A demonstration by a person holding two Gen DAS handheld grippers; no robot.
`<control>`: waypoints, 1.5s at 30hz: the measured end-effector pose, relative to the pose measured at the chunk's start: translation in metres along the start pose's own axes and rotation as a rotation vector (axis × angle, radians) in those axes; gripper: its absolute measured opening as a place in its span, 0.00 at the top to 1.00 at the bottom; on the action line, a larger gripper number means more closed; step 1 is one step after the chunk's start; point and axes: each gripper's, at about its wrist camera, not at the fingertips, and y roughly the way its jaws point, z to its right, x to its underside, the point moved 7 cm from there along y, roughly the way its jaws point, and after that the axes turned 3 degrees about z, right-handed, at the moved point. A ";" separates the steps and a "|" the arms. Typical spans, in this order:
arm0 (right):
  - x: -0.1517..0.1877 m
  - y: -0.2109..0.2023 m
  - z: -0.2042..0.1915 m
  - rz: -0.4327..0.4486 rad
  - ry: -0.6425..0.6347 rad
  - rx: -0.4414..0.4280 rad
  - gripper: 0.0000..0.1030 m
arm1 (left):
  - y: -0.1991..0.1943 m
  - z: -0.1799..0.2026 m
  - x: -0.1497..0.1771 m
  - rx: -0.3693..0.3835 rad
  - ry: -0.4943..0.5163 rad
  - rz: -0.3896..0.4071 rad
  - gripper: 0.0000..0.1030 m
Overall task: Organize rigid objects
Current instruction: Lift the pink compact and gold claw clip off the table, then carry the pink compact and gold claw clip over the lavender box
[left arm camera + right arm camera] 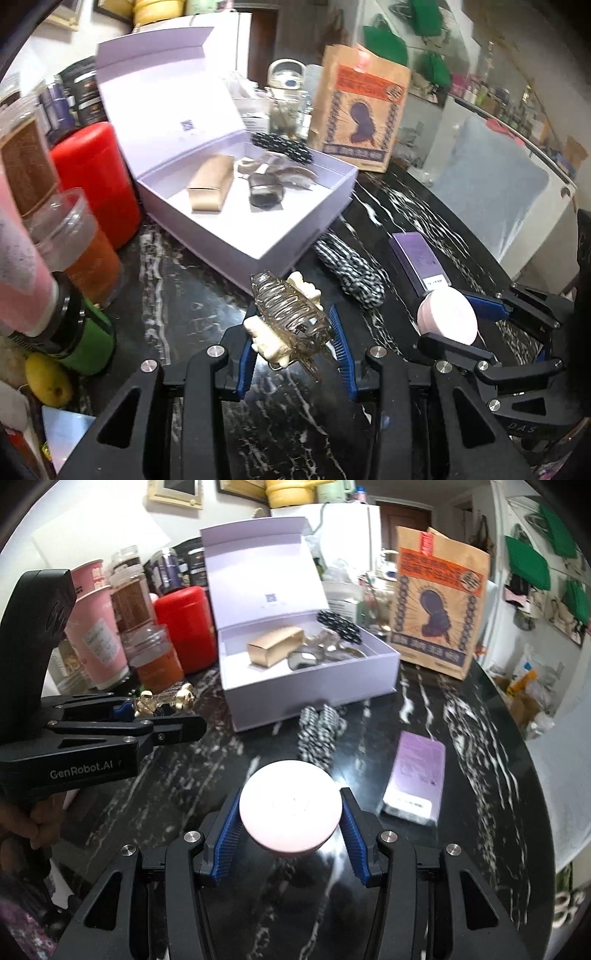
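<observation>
My left gripper (293, 334) is shut on a clear hair claw clip (291, 317) with cream bead trim, held above the dark marble table (184, 295). The same clip (164, 701) shows in the right wrist view, pinched in the left gripper (147, 710). My right gripper (290, 814) is shut on a round pale pink jar (290, 806), also seen as the pink jar (447, 314) at the right of the left wrist view. The open lilac box (295, 229) (314, 698) lies ahead; it holds a gold carton (210, 182), hair clips (273, 177) and a black beaded band (282, 146).
A black-and-white braided band (317, 734) and a purple flat carton (415, 779) lie on the table before the box. A red canister (186, 627), jars and pink cups (98, 627) crowd the left. A brown paper bag (437, 605) stands behind the box at right.
</observation>
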 end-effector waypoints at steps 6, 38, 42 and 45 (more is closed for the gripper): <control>-0.023 0.005 -0.007 0.013 -0.041 -0.031 0.51 | -0.012 -0.014 -0.017 -0.051 -0.003 0.037 0.65; -0.128 0.021 0.016 0.123 -0.142 -0.007 0.51 | -0.001 -0.034 -0.119 -0.090 0.050 0.161 0.65; -0.138 0.022 0.021 0.137 -0.148 -0.006 0.51 | 0.001 -0.034 -0.130 -0.098 0.065 0.174 0.65; -0.146 0.024 0.026 0.146 -0.149 0.001 0.51 | 0.007 -0.037 -0.139 -0.104 0.068 0.179 0.64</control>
